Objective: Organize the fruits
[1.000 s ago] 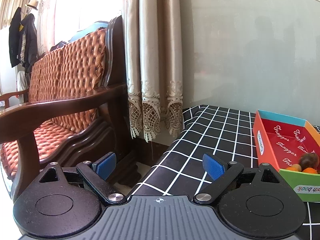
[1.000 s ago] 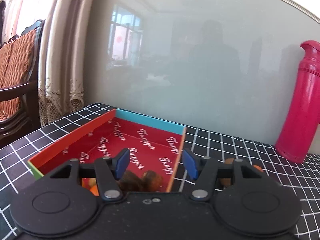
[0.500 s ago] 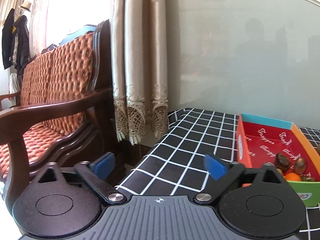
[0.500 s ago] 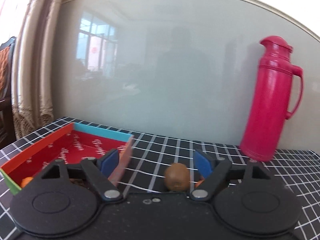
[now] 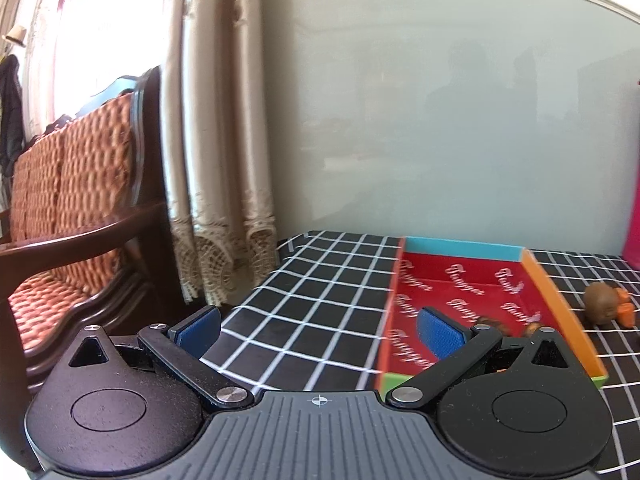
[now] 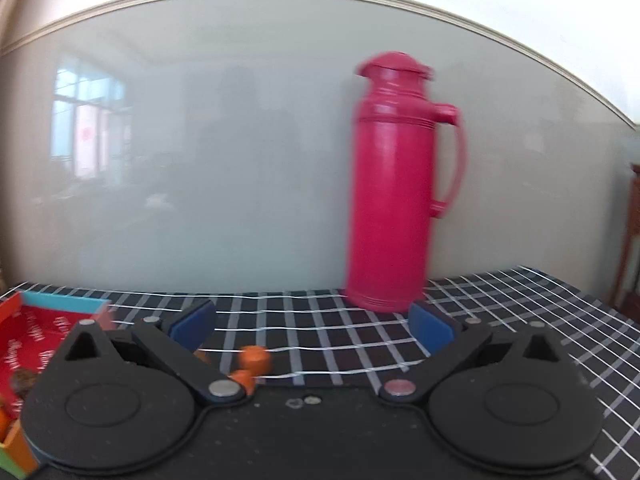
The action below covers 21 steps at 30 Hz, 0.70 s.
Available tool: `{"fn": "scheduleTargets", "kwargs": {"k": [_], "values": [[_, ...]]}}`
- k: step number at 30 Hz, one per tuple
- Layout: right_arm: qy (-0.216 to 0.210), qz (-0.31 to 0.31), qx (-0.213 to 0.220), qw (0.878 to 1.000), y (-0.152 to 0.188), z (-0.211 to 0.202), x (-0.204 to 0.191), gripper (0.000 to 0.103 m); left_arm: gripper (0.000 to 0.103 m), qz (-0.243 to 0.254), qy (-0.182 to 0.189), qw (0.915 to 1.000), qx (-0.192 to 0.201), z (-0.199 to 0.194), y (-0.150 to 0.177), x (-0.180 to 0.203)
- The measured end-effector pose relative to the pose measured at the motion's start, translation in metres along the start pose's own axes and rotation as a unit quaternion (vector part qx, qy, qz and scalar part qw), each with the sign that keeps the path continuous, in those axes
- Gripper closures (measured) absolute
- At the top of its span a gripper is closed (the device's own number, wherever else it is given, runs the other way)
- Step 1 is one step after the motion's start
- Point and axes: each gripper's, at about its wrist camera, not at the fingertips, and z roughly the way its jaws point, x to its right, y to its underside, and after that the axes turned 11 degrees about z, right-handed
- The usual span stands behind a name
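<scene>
Right now both grippers hover low over the surface [image 5: 320, 300], which wears a black cloth w/ a white grid.

Left gripper [image 5: 318, 330]: jaws spread as wide as they go, nothing btwn them, only bare cloth. Its blue pads [image 5: 200, 330] show on either side; the far pad sits in front of the shallow cardboard tray [image 5: 460, 246], red inside w/ white script, orange side walls, a turquoise back wall and a green front edge. A couple of dark brown fruits [image 5: 490, 322] lie in the tray's near end, mostly hidden behind the gripper's link arm. Just outside the tray's orange wall, on the cloth, sits a round brown fruit [image 5: 600, 306] touching a small orange piece [image 5: 626, 312]. Beyond the surface's edge: a wooden bench w/ orange woven cushions [image 5: 76, 208] and cream lace-edged curtains [image 5: 216, 140].

Right gripper [image 6: 312, 330]: jaws have just been opening and now stand fully apart, holding nothing. Btwn them, low and close to the gripper body, lie small orange pieces [image 6: 254, 362] on the cloth, not touched by either pad; blurred, so can't tell exactly what they are. Same tray [image 6: 64, 304] shows at the far edge of this view, w/ a dark fruit [image 6: 24, 380] inside. A tall magenta plastic thermos flask w/ handle [image 6: 394, 188] stands upright at the back of the surface, against the pale glossy wall panel [image 6: 200, 160].
</scene>
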Motion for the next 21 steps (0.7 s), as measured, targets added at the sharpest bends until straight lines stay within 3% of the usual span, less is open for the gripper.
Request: {"fn": "scheduleTargets", "kwargs": {"k": [12,21], "values": [[0.047,0.014,0.013,0.999,-0.010,-0.007,0.069,0.000,0.000,0.033,0.063,0.9973,0.019,-0.012,-0.019,0.077],[0.098,0.030,0.020,0.995,-0.014,-0.010,0.135,0.000,0.000,0.063,0.117,0.9904,0.036,-0.024,-0.030,0.144]]}}
